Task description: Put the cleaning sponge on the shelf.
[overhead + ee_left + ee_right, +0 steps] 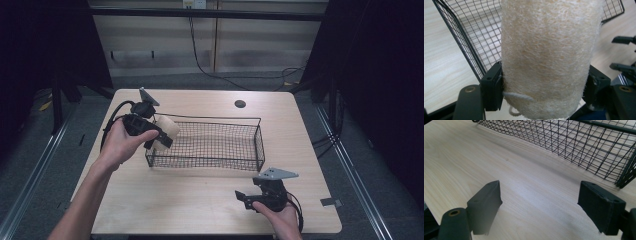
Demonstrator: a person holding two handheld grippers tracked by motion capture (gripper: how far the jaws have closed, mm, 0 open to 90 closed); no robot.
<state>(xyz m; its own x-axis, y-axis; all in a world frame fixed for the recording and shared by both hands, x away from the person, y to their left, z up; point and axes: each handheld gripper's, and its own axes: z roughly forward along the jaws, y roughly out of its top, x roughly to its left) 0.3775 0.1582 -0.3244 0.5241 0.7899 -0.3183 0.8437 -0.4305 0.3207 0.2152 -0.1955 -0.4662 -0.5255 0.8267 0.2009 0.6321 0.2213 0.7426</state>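
Note:
A cream loofah roll [167, 131] hangs over the left end of the black wire basket [258, 145], with my left gripper [161, 137] shut on it. In the left gripper view the loofah [546, 57] is pinched between both pads, a short white cord loop dangling at its lower end, and the basket mesh [474, 42] lies behind it. My right gripper [241, 198] rests near the table's front edge, right of centre, jaws open. In the right gripper view my right gripper [539, 205] has only bare tabletop between its pads, with the basket [584, 147] beyond it.
The light wooden table [165, 200] has a round cable hole [240, 104] at the back. Dark curtains flank both sides, and cables run along the floor behind the table. The right gripper's jaws also show at the right edge of the left gripper view [625, 53].

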